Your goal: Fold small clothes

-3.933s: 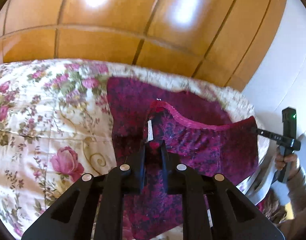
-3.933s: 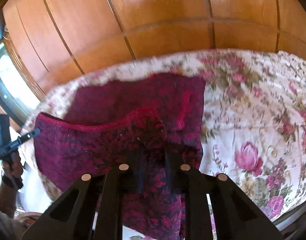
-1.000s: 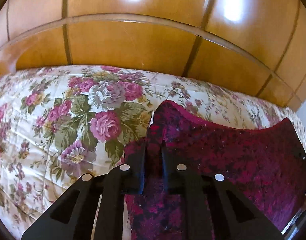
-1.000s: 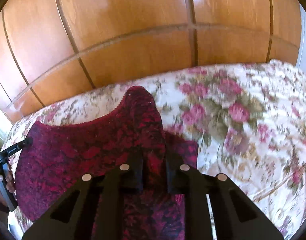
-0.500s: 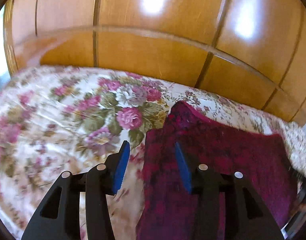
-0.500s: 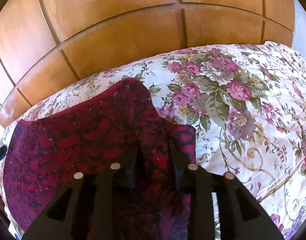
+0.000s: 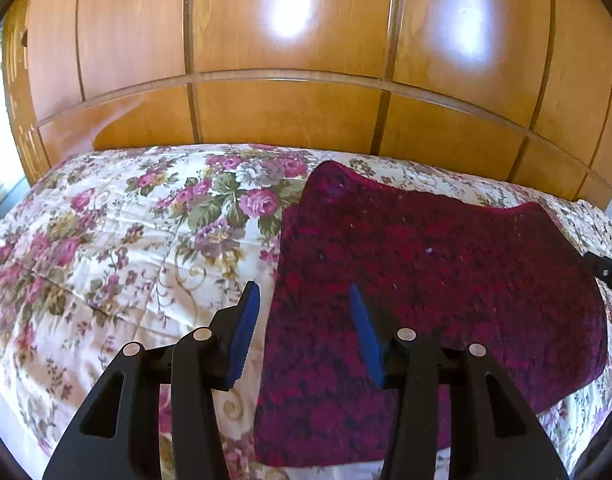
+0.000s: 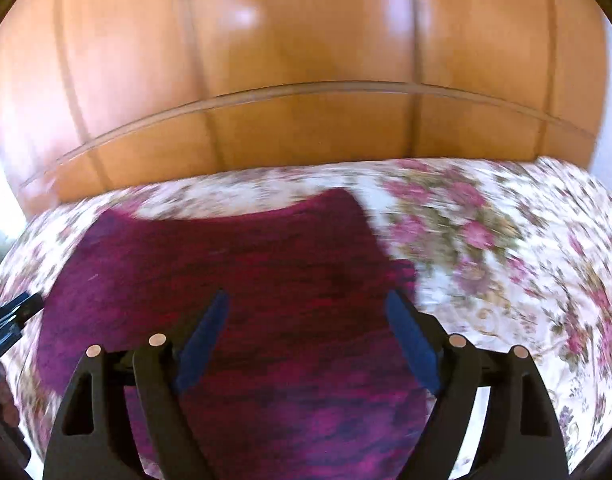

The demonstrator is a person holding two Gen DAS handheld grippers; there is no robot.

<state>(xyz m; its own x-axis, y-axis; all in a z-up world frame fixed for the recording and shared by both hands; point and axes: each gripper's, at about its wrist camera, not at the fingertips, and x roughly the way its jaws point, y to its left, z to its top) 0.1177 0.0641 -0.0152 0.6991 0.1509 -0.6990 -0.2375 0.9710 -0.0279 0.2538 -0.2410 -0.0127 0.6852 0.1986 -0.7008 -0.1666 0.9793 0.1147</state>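
A dark red patterned garment (image 7: pixel 425 280) lies flat and folded on the floral bedspread (image 7: pixel 106 240). My left gripper (image 7: pixel 304 300) is open, its blue pads apart over the garment's left edge, holding nothing. In the right wrist view, which is blurred by motion, the same garment (image 8: pixel 246 272) lies below my right gripper (image 8: pixel 307 312), which is open wide and empty above its right part. The tip of the other gripper (image 7: pixel 607 270) shows at the garment's right edge in the left view.
A wooden panelled headboard or wardrobe (image 7: pixel 290 112) rises behind the bed. The floral bedspread (image 8: pixel 505 260) stretches to both sides of the garment. The bed's edge runs near the bottom of both views.
Both grippers have opened and let go of the garment, which now lies folded on the bed. Both have pulled back a little; the right one is still moving.
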